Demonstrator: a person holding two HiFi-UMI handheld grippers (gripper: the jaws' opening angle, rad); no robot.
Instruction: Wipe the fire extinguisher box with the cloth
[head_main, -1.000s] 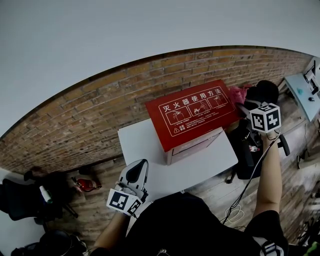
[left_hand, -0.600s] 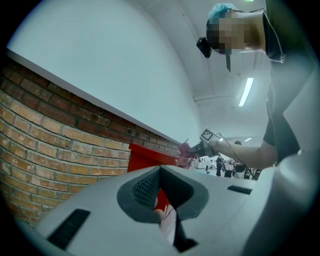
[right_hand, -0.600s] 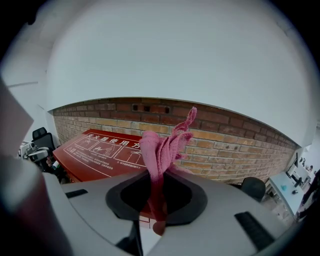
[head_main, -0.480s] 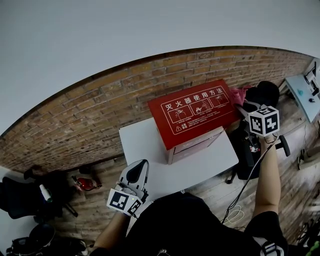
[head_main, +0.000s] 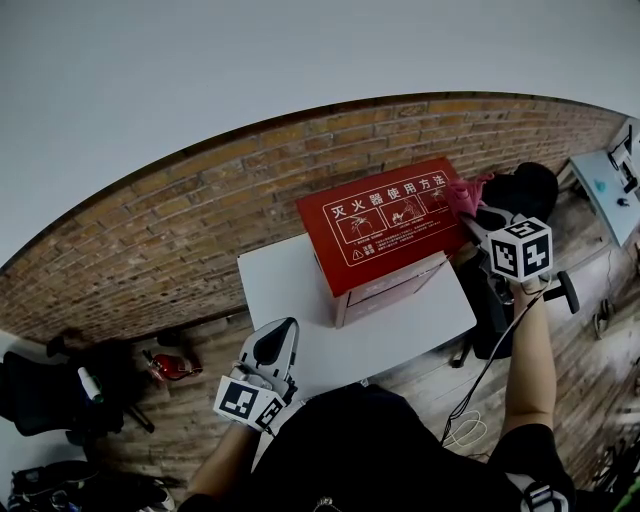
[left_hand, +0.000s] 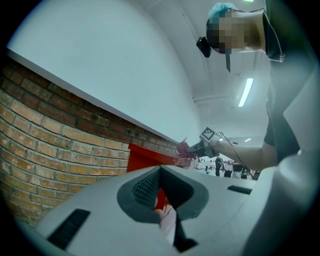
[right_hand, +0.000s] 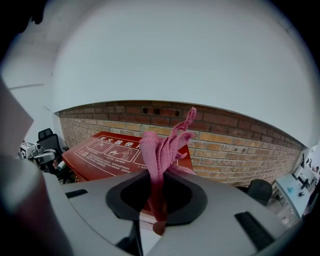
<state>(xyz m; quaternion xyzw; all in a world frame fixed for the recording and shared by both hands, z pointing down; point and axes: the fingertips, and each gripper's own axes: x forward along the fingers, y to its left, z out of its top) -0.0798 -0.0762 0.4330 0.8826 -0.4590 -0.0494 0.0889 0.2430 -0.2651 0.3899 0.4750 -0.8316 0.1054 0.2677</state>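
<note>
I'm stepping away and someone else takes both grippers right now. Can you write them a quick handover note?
Left gripper: shut, empty, low at the near edge of the white table.
Right gripper: shut on the pink cloth, held at the right end of the red fire extinguisher box, which stands on the table.
Done: the cloth is gripped and at the box. Whether it touches the top cannot be told.
Left: wipe across the top, then probably the sides.

White characters 灭火器使用方法 on red fire extinguisher box (head_main: 390, 225) top, smaller print unreadable
</note>
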